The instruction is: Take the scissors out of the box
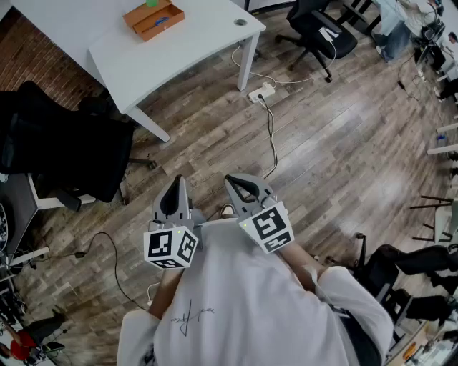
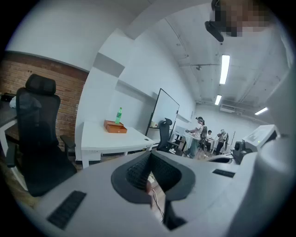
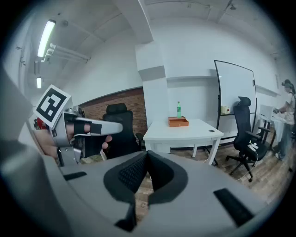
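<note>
An open orange-brown box sits on a white table far from me, with a green bottle behind it. Something blue lies inside the box; I cannot make out scissors. I hold both grippers close to my chest, over the wooden floor. The left gripper is shut and holds nothing. The right gripper is also shut and empty. The left gripper view shows the box beyond the closed jaws of the left gripper. The right gripper view shows the box past the right gripper.
A black office chair stands left of me, another beyond the table's right end. A power strip with a cable lies on the floor near a table leg. A whiteboard and people stand further back.
</note>
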Tool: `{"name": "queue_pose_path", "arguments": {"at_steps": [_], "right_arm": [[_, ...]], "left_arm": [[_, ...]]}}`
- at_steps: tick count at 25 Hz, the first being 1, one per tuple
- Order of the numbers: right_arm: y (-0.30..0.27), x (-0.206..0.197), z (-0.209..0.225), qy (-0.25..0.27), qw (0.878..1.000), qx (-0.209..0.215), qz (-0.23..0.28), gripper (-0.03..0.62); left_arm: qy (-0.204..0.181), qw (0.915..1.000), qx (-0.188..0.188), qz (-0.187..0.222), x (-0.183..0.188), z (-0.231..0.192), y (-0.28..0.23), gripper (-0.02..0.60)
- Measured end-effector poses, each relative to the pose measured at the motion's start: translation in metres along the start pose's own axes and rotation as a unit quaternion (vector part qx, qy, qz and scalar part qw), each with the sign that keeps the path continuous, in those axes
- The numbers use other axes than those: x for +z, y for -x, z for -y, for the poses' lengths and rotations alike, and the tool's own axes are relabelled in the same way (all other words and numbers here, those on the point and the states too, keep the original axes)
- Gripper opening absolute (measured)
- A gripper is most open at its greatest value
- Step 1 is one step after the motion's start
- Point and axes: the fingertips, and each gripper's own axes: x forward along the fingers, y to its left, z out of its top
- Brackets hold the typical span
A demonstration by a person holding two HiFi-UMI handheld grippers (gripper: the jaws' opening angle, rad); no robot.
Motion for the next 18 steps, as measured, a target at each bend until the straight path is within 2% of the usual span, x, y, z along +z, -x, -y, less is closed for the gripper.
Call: {"name": "queue_pose_path", "arguments": {"at_steps": [8,13,18], "right_arm": [[-0.001,0.009,0.015,-0.007,1.000,-0.013,0.006,0.008],[-0.011,0.015,0.030,-0.038,0.999,-0.025,0.018,0.009],[-0.024,0.023,0.045,-0.034,0.999,-0.028,0.017,0.009]], "left_arm": [[-0.021,0.9996,0.014,-0.009,-0.003,-0.003,-0.001,0.008],[-0.028,0.9996,0.007,-0.009,0.000,-0.007,-0.014,0.008],[-0.019,0.9997,-0.007,-0.015,0.001,-0.019,-0.041,0.008]]}}
